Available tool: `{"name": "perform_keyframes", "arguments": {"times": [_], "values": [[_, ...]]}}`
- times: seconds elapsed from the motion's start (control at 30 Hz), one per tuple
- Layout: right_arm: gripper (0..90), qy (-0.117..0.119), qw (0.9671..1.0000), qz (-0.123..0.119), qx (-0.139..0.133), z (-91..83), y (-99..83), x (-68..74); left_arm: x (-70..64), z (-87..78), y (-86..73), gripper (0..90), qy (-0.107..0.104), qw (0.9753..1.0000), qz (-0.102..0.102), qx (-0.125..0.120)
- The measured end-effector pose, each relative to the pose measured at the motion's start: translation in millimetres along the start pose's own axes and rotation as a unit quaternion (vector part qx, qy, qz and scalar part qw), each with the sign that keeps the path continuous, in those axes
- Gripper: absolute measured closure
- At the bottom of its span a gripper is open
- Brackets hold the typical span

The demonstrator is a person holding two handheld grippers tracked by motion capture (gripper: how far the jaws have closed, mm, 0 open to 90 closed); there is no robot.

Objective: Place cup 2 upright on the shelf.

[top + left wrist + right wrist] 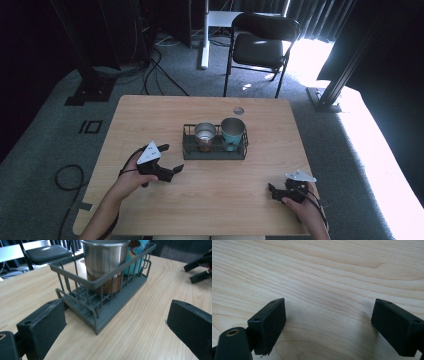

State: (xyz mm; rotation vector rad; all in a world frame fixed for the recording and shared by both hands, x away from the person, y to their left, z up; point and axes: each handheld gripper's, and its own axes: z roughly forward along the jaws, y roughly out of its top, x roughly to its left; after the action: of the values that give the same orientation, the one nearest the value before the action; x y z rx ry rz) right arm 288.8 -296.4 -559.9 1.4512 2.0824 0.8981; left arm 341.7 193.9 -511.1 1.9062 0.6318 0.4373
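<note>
A dark wire basket [189,149] [110,305] stands at the middle of the wooden table [150,115]. Inside it are a steel cup [205,135] [103,257] with a brown base on the left and a teal cup [232,131] [138,255] on the right, both upright. My left gripper [171,159] [116,325] is open, just left of the basket, jaws pointing at its end. My right gripper [271,191] [328,327] is open near the front right corner, low over bare wood, nothing between its jaws. It shows far off in the left gripper view [197,271].
A black folding chair [260,42] stands beyond the table's far edge. A small round grommet [238,110] sits near the far edge. Cables lie on the grey carpet at left. Bare table lies between the basket and the front edge.
</note>
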Motion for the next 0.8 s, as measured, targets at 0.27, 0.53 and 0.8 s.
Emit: {"name": "perform_keyframes", "arguments": {"times": [0.27,0.53,0.8], "values": [[11.9,0.000,1.0000,0.000,0.000,0.0,0.0,0.0,0.3,-9.2,-14.6,2.8,0.013,0.9998,-0.002,0.017],[11.9,0.000,1.0000,0.000,0.000,0.0,0.0,0.0,-2.1,-20.4,-31.5,2.7,0.018,0.9988,0.003,0.045],[12.0,0.000,1.0000,0.000,0.000,0.0,0.0,0.0,0.8,-30.7,-44.1,2.7,0.024,0.9980,-0.005,0.059]]}}
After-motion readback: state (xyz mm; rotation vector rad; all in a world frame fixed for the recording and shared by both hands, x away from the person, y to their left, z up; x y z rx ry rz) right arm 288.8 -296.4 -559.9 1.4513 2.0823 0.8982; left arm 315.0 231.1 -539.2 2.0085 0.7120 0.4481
